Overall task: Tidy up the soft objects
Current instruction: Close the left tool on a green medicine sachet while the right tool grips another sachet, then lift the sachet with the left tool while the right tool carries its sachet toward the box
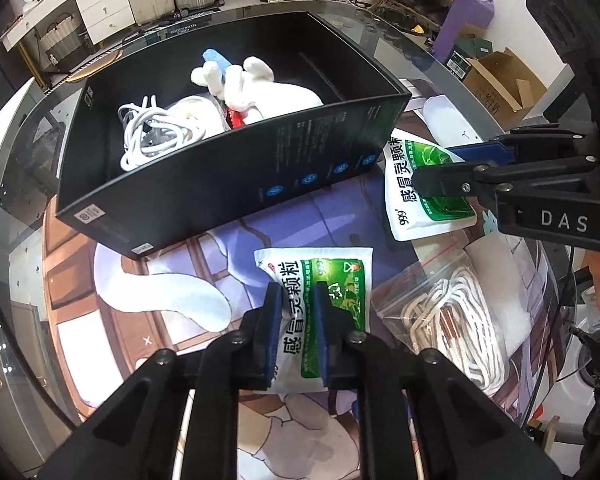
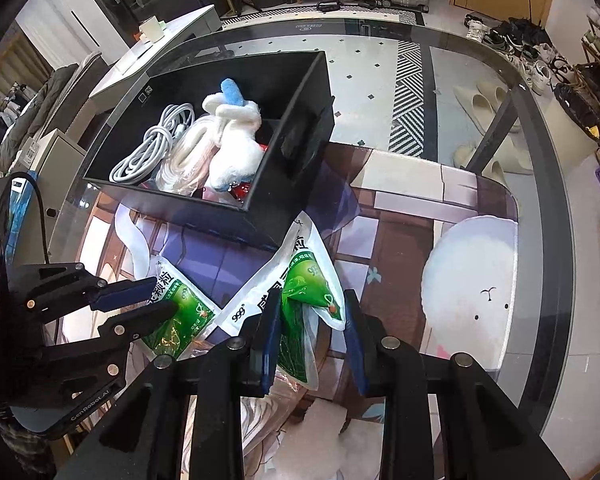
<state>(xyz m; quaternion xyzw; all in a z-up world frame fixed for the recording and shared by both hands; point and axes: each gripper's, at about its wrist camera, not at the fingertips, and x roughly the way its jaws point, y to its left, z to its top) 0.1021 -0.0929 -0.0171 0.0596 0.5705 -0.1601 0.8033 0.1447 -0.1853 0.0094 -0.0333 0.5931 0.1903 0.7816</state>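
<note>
A black box point(image 1: 260, 168) stands on the glass table and holds a white plush toy point(image 1: 256, 88), a white cable coil point(image 1: 156, 136) and other soft items. My left gripper point(image 1: 296, 300) is shut on a green-and-white medicine sachet point(image 1: 340, 276) near the table surface. My right gripper point(image 2: 312, 312) holds a second green-and-white sachet point(image 2: 300, 280) between its blue pads; the sachet is folded and lifted off the mat. The right gripper also shows in the left wrist view point(image 1: 440, 168), to the right of the box. The left gripper shows in the right wrist view point(image 2: 156, 296).
A clear zip bag of white rope point(image 1: 452, 320) lies on the printed mat point(image 1: 204, 264) right of my left gripper. The box point(image 2: 284, 184) stands at the mat's far edge. Beyond the glass table's rim are drawers, suitcases, shoes and cardboard boxes.
</note>
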